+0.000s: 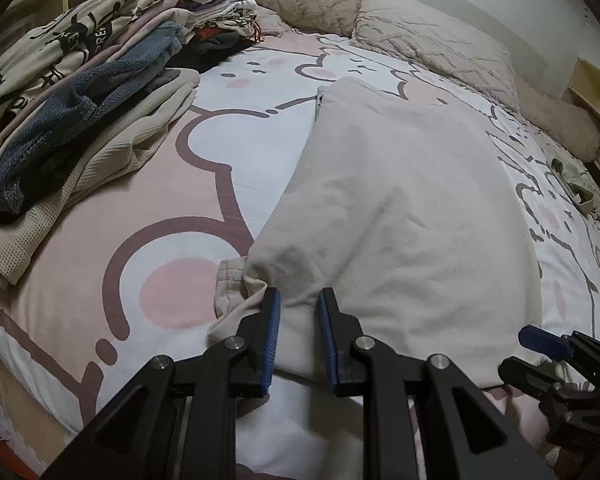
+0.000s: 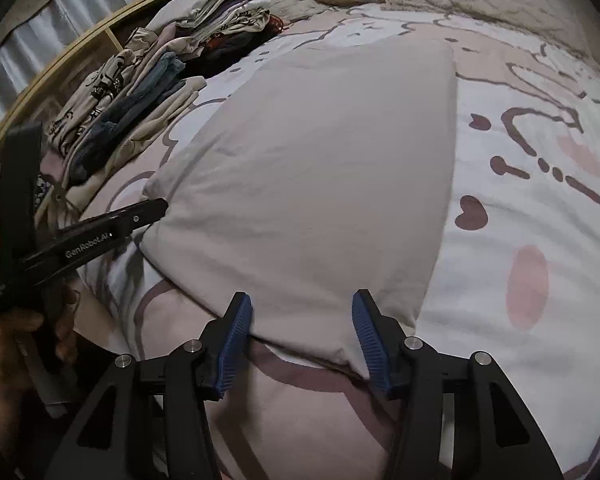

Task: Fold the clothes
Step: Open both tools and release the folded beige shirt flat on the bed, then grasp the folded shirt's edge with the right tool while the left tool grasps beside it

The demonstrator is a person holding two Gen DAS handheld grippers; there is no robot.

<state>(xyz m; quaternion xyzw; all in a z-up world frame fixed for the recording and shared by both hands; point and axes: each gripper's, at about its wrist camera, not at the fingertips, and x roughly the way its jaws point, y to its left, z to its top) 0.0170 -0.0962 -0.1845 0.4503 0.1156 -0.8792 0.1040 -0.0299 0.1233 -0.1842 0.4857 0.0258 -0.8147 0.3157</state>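
A cream garment (image 1: 400,200) lies folded and flat on the cartoon-print bed sheet (image 1: 140,240), running away from me. In the left wrist view my left gripper (image 1: 299,294) is at the garment's near left corner, shut on a bunched fold of cloth between its blue pads. The right wrist view shows the same garment (image 2: 320,160), and my right gripper (image 2: 302,302) straddles its near edge with the jaws wide apart and the pads clear of the cloth. The left gripper (image 2: 158,206) shows at the garment's left corner. The right gripper (image 1: 528,356) appears at the lower right of the left view.
A pile of folded clothes (image 1: 80,100) lines the bed's left side by a wooden rail (image 2: 60,64). Beige pillows and a blanket (image 1: 432,40) lie at the head. A small olive item (image 1: 576,184) sits at the right edge. A person's hand (image 2: 4,352) holds the left gripper.
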